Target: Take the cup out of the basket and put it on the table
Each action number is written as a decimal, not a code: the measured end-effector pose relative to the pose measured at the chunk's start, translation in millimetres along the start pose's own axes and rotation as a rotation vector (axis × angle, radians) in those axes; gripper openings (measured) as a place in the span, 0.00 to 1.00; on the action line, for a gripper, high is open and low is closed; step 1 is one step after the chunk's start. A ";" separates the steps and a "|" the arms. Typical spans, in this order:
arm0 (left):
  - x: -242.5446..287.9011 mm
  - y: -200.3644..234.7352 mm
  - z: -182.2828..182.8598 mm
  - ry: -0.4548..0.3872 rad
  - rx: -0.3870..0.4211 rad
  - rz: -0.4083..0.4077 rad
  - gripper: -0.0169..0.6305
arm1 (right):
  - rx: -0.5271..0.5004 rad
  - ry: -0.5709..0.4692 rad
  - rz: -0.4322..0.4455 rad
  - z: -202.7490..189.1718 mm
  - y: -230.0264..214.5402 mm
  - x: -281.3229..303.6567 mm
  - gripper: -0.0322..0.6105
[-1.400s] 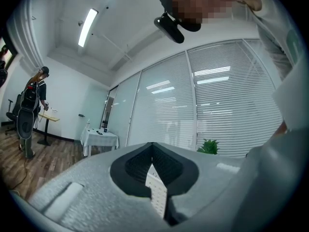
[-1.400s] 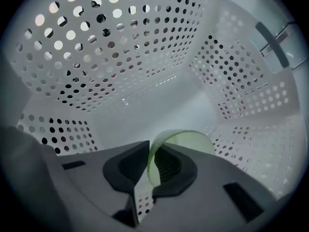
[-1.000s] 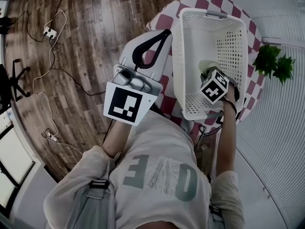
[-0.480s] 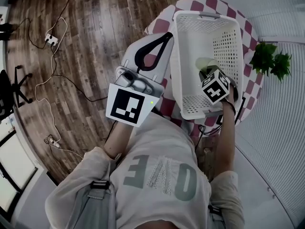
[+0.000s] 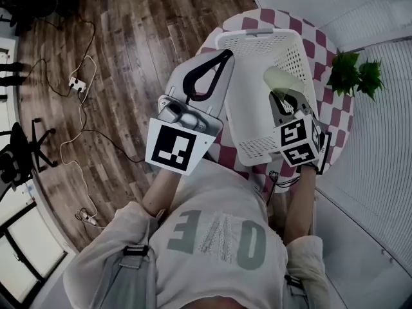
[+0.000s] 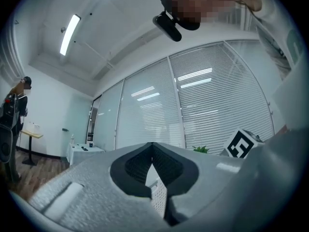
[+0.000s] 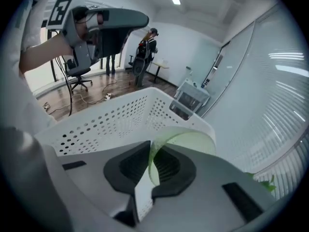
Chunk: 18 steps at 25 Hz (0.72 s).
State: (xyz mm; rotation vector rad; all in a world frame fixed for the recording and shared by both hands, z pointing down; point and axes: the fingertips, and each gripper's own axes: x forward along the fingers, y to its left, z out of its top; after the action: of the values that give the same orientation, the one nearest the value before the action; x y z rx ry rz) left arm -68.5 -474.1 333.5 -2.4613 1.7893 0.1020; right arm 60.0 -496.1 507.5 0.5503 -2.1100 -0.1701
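A pale green cup (image 5: 281,80) hangs over the white perforated basket (image 5: 248,118), pinched by its rim in my right gripper (image 5: 283,98). In the right gripper view the cup (image 7: 190,140) rim passes between the dark pads, with the basket (image 7: 111,117) below and behind it. My left gripper (image 5: 209,63) is held up left of the basket, its jaws shut with nothing between them; the left gripper (image 6: 152,154) looks out across the room. The basket stands on a round table with a red-and-white checked cloth (image 5: 264,21).
A green potted plant (image 5: 353,74) stands at the table's right edge. Cables and a power strip (image 5: 77,82) lie on the wooden floor at the left. Window blinds run along the right. A person (image 7: 145,52) stands far off by an office chair (image 7: 77,74).
My right gripper has risen with the cup, from low inside the basket up to its rim level. The left gripper stays raised beside the basket.
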 end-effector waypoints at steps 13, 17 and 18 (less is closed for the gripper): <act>42.1 -81.0 45.9 -0.088 0.102 -0.211 0.03 | 0.398 -0.668 -0.309 58.5 -38.9 -155.1 0.09; 45.6 -102.8 51.9 -0.100 0.107 -0.263 0.03 | 0.526 -0.868 -0.371 51.8 -44.5 -206.1 0.10; 46.3 -107.8 52.7 -0.101 0.108 -0.276 0.03 | 0.547 -0.904 -0.382 49.9 -44.7 -215.4 0.10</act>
State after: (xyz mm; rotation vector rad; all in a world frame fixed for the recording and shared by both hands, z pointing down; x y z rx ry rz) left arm 48.5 -478.6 280.2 -2.5457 1.3639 0.1039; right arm 136.4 -444.2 301.8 1.4071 -2.9182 -0.0496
